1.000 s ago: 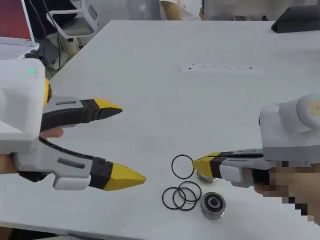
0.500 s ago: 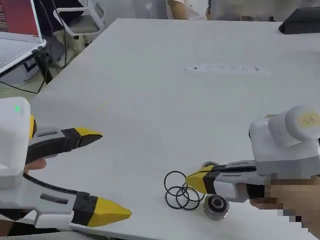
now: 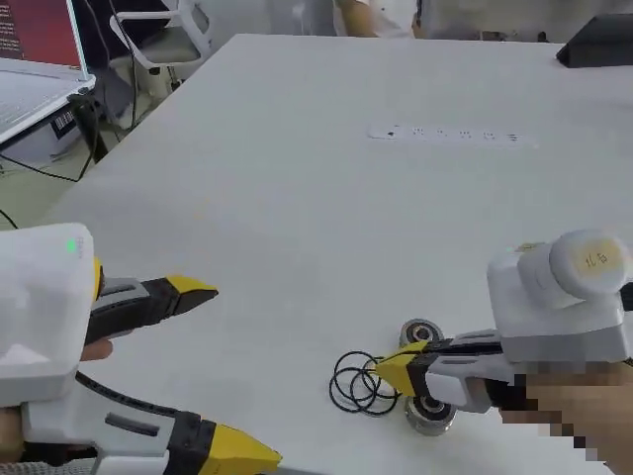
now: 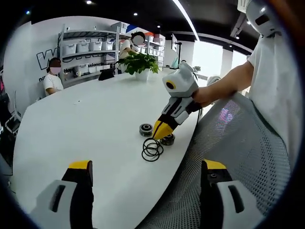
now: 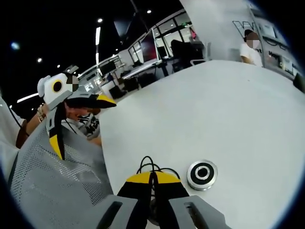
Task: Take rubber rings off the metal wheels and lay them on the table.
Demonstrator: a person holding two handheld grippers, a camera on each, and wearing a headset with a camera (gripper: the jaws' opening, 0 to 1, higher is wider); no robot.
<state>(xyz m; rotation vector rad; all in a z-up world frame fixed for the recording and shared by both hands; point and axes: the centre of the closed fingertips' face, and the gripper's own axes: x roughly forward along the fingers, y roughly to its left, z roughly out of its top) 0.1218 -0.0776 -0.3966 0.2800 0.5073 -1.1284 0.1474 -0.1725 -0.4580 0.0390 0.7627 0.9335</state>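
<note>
The right gripper (image 3: 388, 372) has its yellow-tipped jaws pressed together, the tips at a small heap of black rubber rings (image 3: 358, 386) lying on the white table (image 3: 297, 198). I cannot tell whether a ring is nipped between them. One metal wheel (image 3: 419, 332) sits just beyond the tips, and another (image 3: 432, 416) is half hidden under the gripper. The left gripper (image 3: 247, 374) hangs apart at the near edge, its jaws spread wide around nothing. The mark on the right gripper's round cap (image 3: 591, 259) is too blurred to read. Wall lettering (image 4: 46, 58) starts with "W", and shelving covers the rest.
</note>
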